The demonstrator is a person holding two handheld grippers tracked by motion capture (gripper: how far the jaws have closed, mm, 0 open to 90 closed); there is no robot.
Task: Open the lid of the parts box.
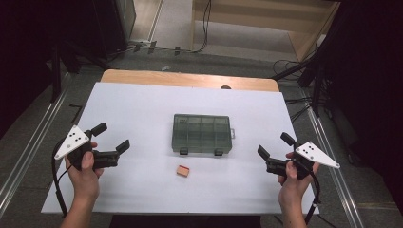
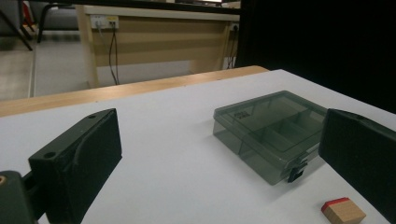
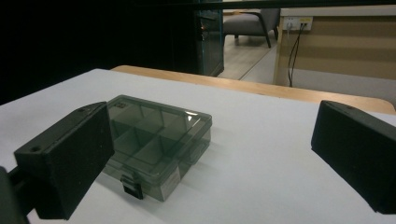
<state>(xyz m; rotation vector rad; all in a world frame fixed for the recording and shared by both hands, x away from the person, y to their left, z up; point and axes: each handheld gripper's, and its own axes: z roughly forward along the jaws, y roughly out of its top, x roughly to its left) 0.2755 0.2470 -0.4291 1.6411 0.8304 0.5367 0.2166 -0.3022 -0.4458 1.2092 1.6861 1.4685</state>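
A smoky clear plastic compartment box [image 1: 202, 133] lies shut in the middle of the white table top [image 1: 142, 104], its two clasps facing me. A small wooden block with a red edge [image 1: 183, 170] rests on the table just in front of the box. My left gripper [image 1: 113, 136] is held above the table's left side, open and empty. Over the right side my right gripper [image 1: 275, 145] is open too, with nothing in it. The left gripper view has the box [image 2: 271, 133] and the block [image 2: 343, 212] at right. In the right gripper view the box [image 3: 156, 142] sits behind the left jaw.
The white sheet covers a wooden table whose bare strip [image 1: 190, 78] shows at the far edge. Past it are cables [image 1: 205, 28] on the floor and a wooden unit [image 1: 266, 19]. Dark stands [image 1: 62, 57] flank both sides.
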